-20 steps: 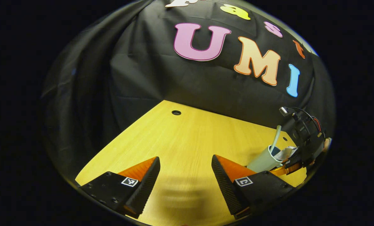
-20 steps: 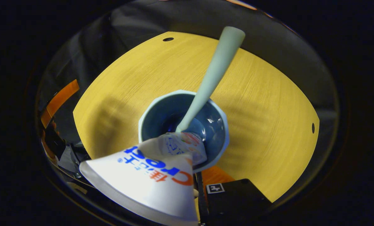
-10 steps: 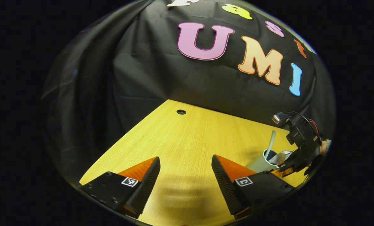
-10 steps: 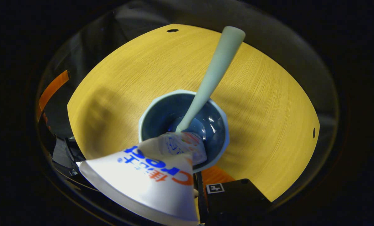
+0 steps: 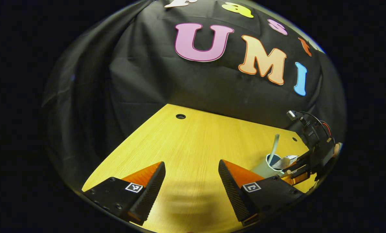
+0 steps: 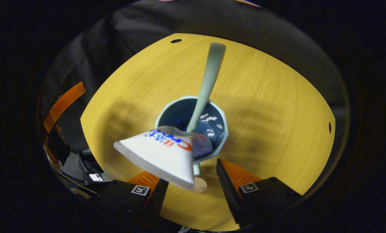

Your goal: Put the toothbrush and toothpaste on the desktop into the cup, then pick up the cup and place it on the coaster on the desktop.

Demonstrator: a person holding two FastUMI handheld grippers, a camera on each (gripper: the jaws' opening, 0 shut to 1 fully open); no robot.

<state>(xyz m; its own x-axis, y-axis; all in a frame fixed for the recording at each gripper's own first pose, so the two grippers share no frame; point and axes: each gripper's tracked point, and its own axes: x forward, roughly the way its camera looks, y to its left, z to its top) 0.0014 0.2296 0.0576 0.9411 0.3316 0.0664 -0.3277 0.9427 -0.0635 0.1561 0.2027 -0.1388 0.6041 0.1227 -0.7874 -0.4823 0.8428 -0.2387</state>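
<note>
On the left side of the table (image 5: 186, 142), in the left gripper view, the left tool (image 5: 191, 181) hovers low over the bare yellow wood, with its two fingers wide apart and nothing between them. Farther right in this view, near the table's right edge, stands the cup (image 5: 266, 165); the toothbrush (image 5: 274, 145) and the toothpaste (image 5: 286, 160) stick out of it. Just beside the cup is the right tool (image 5: 298, 171).

From the right gripper view, the cup (image 6: 223, 129) is seen from above, standing on the table (image 6: 277, 106). The toothbrush (image 6: 207, 82) leans in it with the handle pointing up and away. The toothpaste (image 6: 162, 152) sits in the cup with its flat wide end up, leaning over the near rim. Below it, the right tool (image 6: 192, 189) is open: its fingers stand apart on either side, and neither touches the tube or the cup. A small round tan piece, partly hidden under the tube, lies on the table just at the cup's foot; I cannot tell what it is.
</note>
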